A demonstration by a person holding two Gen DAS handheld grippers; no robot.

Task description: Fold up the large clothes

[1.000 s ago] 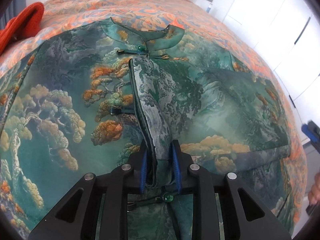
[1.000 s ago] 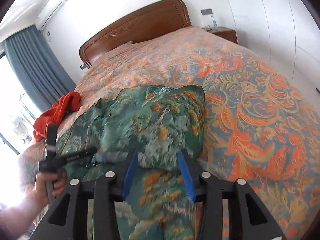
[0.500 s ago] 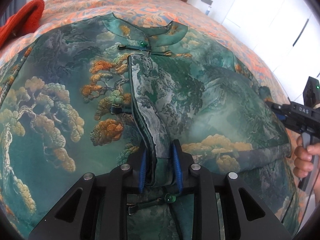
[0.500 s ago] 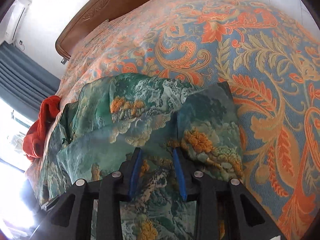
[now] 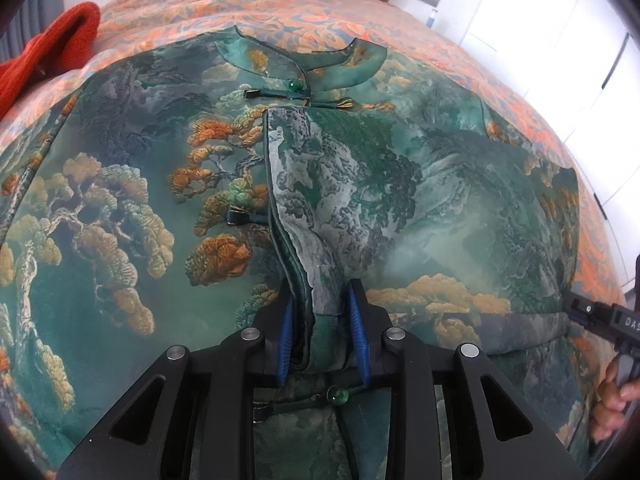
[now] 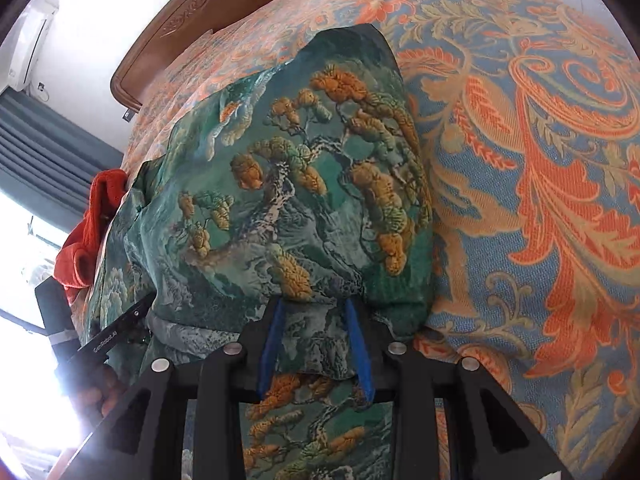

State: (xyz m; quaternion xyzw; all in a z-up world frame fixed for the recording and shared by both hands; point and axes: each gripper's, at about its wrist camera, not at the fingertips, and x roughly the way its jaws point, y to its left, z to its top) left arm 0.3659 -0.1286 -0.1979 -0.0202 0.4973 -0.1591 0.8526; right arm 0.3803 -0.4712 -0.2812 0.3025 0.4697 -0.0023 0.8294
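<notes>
The green landscape-print garment (image 5: 400, 200) lies face up on the bed (image 6: 540, 140), its collar (image 5: 304, 66) toward the headboard (image 6: 208, 12) and its front placket running down the middle. The garment's right side appears already turned in over the body; I judge the fold of the sides to be the step in hand, not yet finished.

My left hand-held gripper (image 5: 322, 336) sits at the placket edge. Its blue pads (image 5: 285, 340) flank a raised ridge of that edge with a small gap visible on each side, so the jaws stand narrowly spread around the cloth rather than clamped on it. A green bead button (image 5: 339, 395) lies just below the pads.

My right hand-held gripper (image 6: 316, 348) is at the garment's outer right edge, beside the bare bedspread. Its pads straddle cloth that bunches between them; I cannot tell whether they grip it or merely rest over it.

An orange-red cloth (image 5: 52, 52) lies on the bed near the garment's left shoulder, apart from the work.

Next move, in my judgement: secure a firm pinch on both edges before lifting, then carry the cloth across evenly. The fabric looks smooth and likely slippery, so a loose hold risks losing the crease.
</notes>
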